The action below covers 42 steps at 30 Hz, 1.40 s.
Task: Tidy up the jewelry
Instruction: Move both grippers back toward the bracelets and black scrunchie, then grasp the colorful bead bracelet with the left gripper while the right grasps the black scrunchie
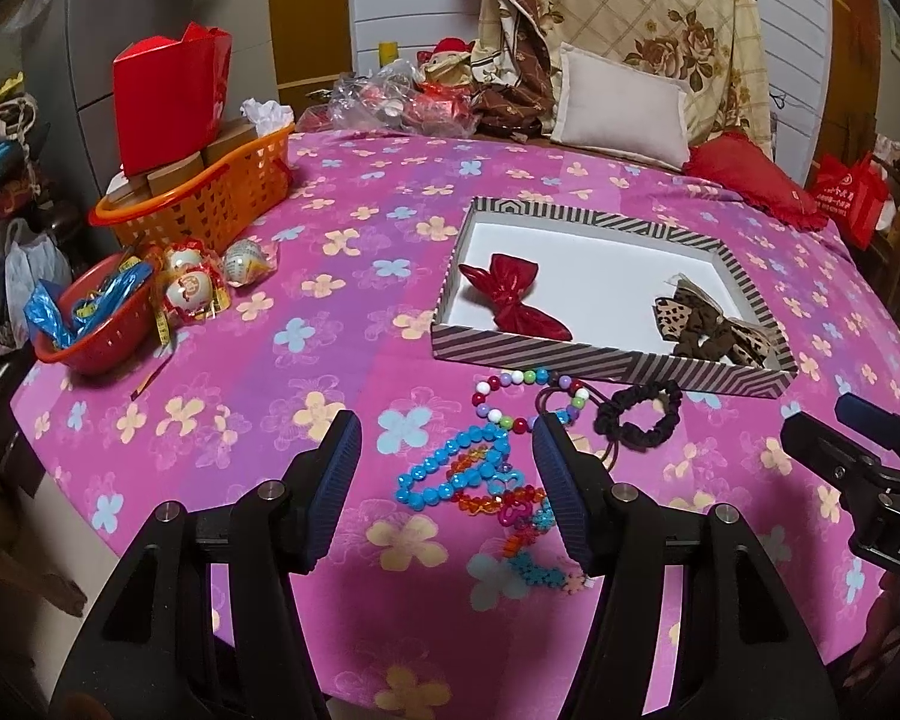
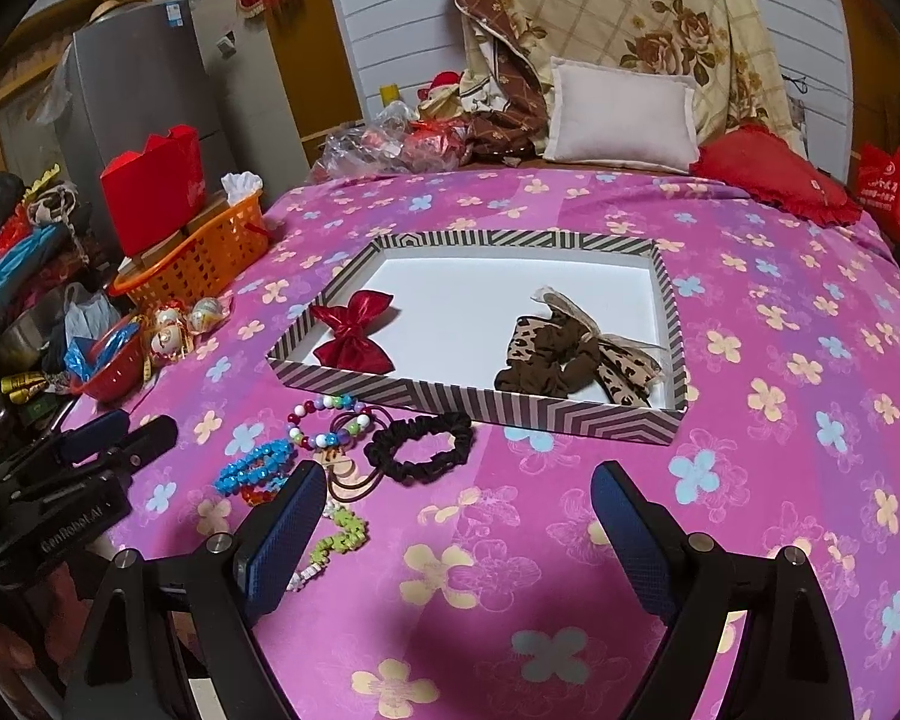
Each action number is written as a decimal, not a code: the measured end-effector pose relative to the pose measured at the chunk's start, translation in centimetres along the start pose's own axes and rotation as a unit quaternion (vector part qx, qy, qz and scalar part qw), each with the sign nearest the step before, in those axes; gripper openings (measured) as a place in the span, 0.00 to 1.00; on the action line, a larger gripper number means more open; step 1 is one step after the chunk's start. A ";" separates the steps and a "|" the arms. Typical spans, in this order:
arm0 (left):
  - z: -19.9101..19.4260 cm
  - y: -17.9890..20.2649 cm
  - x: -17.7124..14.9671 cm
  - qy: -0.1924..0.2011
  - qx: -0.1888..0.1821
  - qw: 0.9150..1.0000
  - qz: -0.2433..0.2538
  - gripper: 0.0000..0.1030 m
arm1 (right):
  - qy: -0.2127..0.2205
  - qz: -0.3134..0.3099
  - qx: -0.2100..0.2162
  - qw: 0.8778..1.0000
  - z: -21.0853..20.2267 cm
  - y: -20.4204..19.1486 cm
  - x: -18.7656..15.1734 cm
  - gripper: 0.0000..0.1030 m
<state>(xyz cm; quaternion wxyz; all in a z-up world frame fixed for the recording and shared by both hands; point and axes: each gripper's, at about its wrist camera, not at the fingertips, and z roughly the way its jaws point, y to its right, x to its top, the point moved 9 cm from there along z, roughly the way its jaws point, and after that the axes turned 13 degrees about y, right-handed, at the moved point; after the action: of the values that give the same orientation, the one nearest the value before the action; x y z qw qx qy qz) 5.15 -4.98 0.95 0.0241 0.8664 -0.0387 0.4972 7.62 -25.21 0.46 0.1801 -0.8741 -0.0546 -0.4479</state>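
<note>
A striped tray (image 1: 606, 360) (image 2: 480, 405) on the pink flowered cloth holds a red bow (image 1: 510, 294) (image 2: 357, 330) and a leopard-print bow (image 1: 714, 324) (image 2: 576, 354). In front of it lie a multicolour bead bracelet (image 1: 513, 387) (image 2: 324, 417), a blue bead bracelet (image 1: 450, 465) (image 2: 255, 459), a black scrunchie (image 1: 639, 414) (image 2: 420, 444) and more bead strings. My left gripper (image 1: 444, 456) is open and empty, low over the blue bracelet. My right gripper (image 2: 456, 516) is open and empty above bare cloth, right of the pile.
An orange basket (image 1: 204, 204) with boxes, a red bowl (image 1: 90, 336) and wrapped trinkets (image 1: 192, 282) sit at the table's left. Pillows (image 1: 618, 102) and a red cushion (image 1: 744, 174) lie behind. The table edge is close in front.
</note>
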 end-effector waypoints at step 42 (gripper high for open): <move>11.1 -0.1 -2.2 -0.122 -0.024 0.992 -0.002 0.58 | -0.071 -0.025 -0.001 0.997 11.1 2.9 -3.1 0.13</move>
<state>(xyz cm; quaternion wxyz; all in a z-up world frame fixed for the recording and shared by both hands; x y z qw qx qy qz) 13.58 -5.72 -6.57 0.0411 0.9199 -0.0510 0.3866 14.93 -23.63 -8.72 0.1642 -0.9021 -0.0886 -0.3892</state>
